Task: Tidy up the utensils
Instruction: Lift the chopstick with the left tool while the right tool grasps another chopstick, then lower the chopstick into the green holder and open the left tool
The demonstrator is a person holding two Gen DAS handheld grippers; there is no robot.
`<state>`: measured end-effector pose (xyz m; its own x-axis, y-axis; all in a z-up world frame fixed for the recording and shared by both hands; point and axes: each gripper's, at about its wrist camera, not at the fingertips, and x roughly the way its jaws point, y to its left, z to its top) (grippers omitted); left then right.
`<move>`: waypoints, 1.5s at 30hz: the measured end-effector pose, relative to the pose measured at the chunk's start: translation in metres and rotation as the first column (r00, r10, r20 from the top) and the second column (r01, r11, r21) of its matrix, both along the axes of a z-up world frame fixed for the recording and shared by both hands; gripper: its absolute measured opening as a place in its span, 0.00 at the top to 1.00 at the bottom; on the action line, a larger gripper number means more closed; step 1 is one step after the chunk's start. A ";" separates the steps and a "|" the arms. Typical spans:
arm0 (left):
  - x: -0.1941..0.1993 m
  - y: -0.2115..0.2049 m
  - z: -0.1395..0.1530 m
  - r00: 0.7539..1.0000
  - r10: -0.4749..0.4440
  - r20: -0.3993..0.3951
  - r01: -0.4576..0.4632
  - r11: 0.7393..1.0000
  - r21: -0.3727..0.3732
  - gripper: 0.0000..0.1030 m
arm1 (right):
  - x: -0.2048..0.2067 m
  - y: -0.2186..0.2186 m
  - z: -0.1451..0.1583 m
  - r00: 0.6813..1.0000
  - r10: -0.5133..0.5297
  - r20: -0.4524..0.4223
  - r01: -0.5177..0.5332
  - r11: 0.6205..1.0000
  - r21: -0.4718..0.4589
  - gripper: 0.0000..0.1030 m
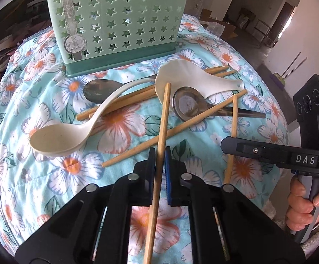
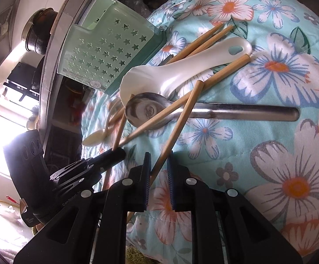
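Two tools each clamp a chopstick: left tool (image 1: 160, 154) on one chopstick (image 1: 162, 118), right tool (image 2: 159, 160) on another chopstick (image 2: 181, 118), pointing toward twelve o'clock.

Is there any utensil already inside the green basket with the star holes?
No: through the star holes and open top of the green basket nothing shows inside, and the chopsticks and spoons still lie on the cloth.
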<state>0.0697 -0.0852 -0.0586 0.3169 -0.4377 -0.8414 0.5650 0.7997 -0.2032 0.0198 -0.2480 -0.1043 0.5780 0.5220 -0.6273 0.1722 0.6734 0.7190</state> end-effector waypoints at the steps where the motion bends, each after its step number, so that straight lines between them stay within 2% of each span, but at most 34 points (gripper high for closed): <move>1: -0.001 0.003 0.002 1.000 0.003 -0.010 -0.003 1.000 -0.011 0.95 | -0.001 0.000 0.001 1.000 0.001 0.004 -0.001 1.000 0.003 0.86; 7: -0.003 0.034 0.019 0.997 0.042 -0.070 -0.049 0.993 -0.107 0.95 | -0.006 -0.003 0.012 0.999 0.003 0.047 -0.003 1.000 0.010 0.87; 12: -0.003 0.065 0.042 0.991 0.078 -0.105 -0.102 0.964 -0.244 0.95 | -0.012 -0.003 0.026 0.995 0.013 0.097 -0.014 1.000 0.016 0.90; 16: -0.006 0.082 0.072 0.993 0.108 -0.050 -0.118 0.936 -0.330 0.95 | -0.017 -0.001 0.044 0.989 0.026 0.149 -0.026 1.000 -0.001 0.91; 22: -0.003 0.100 0.128 0.980 0.172 0.103 -0.106 0.881 -0.462 0.95 | -0.018 -0.002 0.071 0.975 0.039 0.218 -0.027 0.998 -0.059 0.94; 26: 0.011 0.104 0.162 0.955 0.225 0.192 -0.090 0.840 -0.535 0.95 | -0.018 -0.004 0.088 0.962 0.043 0.269 -0.020 0.996 -0.086 0.94; 32: 0.038 0.095 0.195 0.918 0.298 0.264 -0.073 0.778 -0.624 0.95 | -0.013 -0.008 0.104 0.948 0.042 0.316 -0.009 0.995 -0.104 0.94; 37: 0.066 0.073 0.219 0.862 0.377 0.340 -0.072 0.754 -0.653 0.95 | -0.011 -0.009 0.109 0.943 0.039 0.330 -0.005 0.995 -0.103 0.94; 41: 0.092 0.059 0.230 0.819 0.439 0.370 -0.076 0.721 -0.689 0.95 | -0.008 -0.010 0.106 0.945 0.043 0.325 -0.012 0.995 -0.099 0.94; 45: 0.124 0.040 0.230 0.787 0.488 0.378 -0.099 0.705 -0.703 0.95 | -0.005 -0.012 0.100 0.949 0.040 0.312 -0.014 0.996 -0.087 0.94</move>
